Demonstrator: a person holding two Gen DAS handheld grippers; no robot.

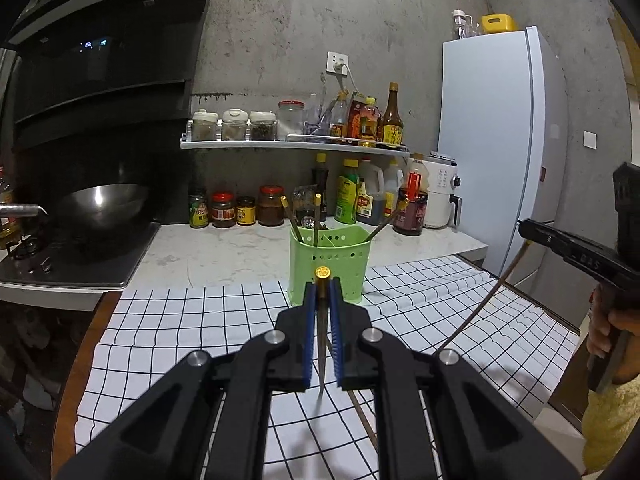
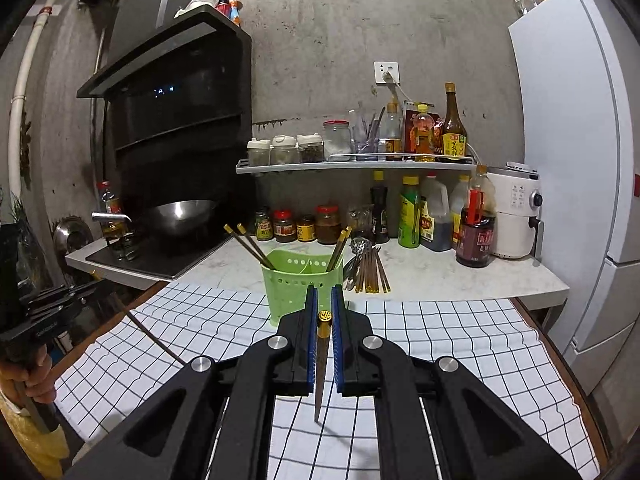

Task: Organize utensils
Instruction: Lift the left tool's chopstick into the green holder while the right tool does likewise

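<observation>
Each hand-held gripper (image 1: 322, 292) is black with blue finger pads (image 1: 308, 344) and silver pivot screws (image 1: 275, 336).

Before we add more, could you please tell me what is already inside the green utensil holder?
Several gold-capped chopsticks lean out of the green utensil holder: two at its left, a pair at its right. Their lower ends and the holder's bottom are hidden by its wall.

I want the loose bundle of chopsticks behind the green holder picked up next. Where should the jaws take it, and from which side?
Grip the chopstick bundle across its middle, coming straight down from above with the jaws spanning its width. It lies flat on the marble counter, right of the green holder; spoons crowd its left side, so a side approach looks blocked.
</observation>
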